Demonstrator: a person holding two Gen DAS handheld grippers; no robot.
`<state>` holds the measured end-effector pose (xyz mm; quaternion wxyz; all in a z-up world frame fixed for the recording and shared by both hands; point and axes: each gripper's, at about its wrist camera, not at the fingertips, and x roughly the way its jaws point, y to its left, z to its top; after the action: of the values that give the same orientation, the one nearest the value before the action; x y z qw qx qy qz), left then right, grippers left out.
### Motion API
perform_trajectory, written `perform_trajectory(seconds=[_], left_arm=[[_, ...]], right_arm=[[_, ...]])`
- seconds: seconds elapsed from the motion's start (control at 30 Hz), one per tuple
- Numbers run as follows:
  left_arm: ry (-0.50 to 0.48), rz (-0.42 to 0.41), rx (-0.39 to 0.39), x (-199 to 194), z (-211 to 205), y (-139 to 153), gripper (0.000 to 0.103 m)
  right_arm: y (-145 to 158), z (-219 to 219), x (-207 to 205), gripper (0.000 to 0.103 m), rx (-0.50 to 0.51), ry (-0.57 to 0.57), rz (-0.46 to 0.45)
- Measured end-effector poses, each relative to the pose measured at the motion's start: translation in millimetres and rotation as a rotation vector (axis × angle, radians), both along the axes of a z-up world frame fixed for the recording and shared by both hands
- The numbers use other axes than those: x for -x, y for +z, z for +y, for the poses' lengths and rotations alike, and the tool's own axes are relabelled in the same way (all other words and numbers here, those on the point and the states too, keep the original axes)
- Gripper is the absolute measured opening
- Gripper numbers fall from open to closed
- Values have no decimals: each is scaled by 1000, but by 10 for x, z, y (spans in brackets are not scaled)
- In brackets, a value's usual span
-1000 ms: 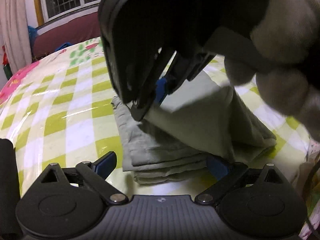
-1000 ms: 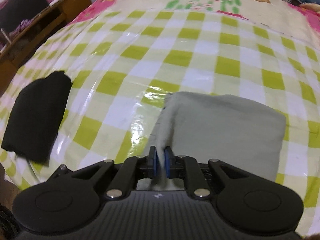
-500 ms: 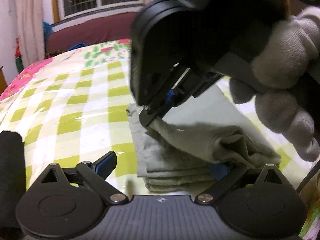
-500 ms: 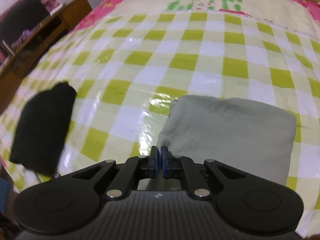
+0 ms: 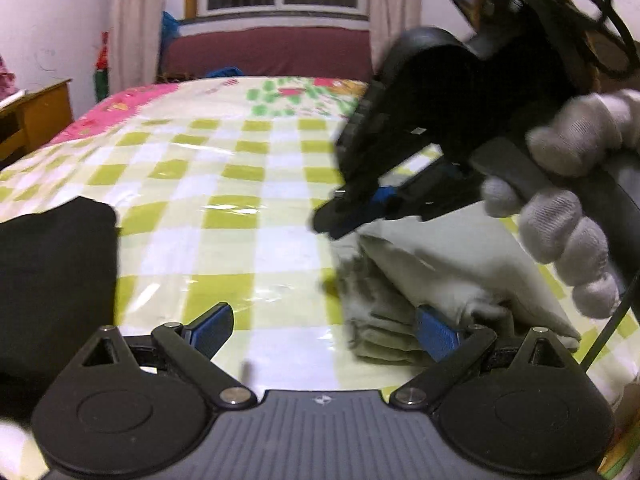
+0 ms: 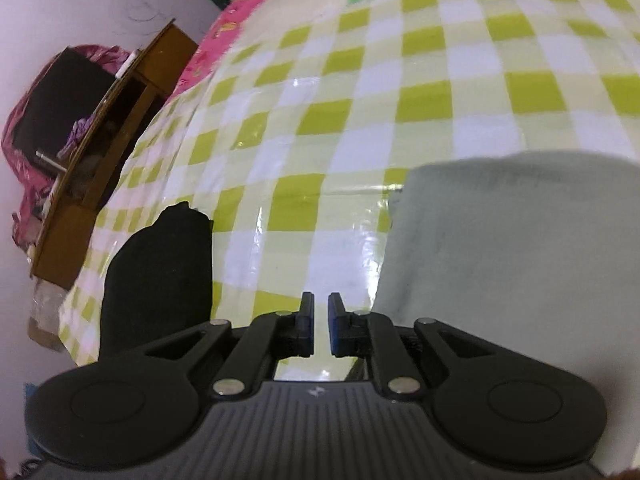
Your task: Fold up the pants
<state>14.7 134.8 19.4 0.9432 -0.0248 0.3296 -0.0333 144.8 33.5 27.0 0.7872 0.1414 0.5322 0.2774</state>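
Observation:
The folded pale grey-green pants lie in a stack on the checked bed cover; they also show in the right wrist view. My left gripper is open, with its right finger against the front of the stack. My right gripper has let go of the cloth: its jaws stand a narrow gap apart with nothing between them, just left of the pants' edge. It also shows in the left wrist view, hovering over the stack's left corner in a white-gloved hand.
A folded black garment lies on the bed to the left, also in the right wrist view. A wooden bedside cabinet stands past the bed's left edge. A dark red headboard and a window are at the far end.
My right gripper, shut on the pants' top layer before, has opened slightly, released the cloth and shifted left off the stack. The left wrist view has swung left.

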Motion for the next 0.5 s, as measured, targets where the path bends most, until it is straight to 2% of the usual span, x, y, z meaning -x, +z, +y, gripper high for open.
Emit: perform_trajectory(seconds=[0.13,0.2,0.23,0.33,0.4,0.5], left_arm=[[13,-12,6,108,88,63,103],[-8,-10,16,122,74,87,103],[-26,-6,26,135,52,104,103],[-89,10,49,145,-47,135,103],[-105,22,26,159,-165,141,103],[-119,70,-41,62,-357,78,103]], right_arm=[[199,-238,120,14,29,16,-93],[245,-385,175,29,68,31,-121],[245,-434,190,33,88,36,-126],[220,-509,164,36,124,32,-143],[209,-500,95,37,117,14,-150],[180,-376,-42,46,107,-1,-133]])
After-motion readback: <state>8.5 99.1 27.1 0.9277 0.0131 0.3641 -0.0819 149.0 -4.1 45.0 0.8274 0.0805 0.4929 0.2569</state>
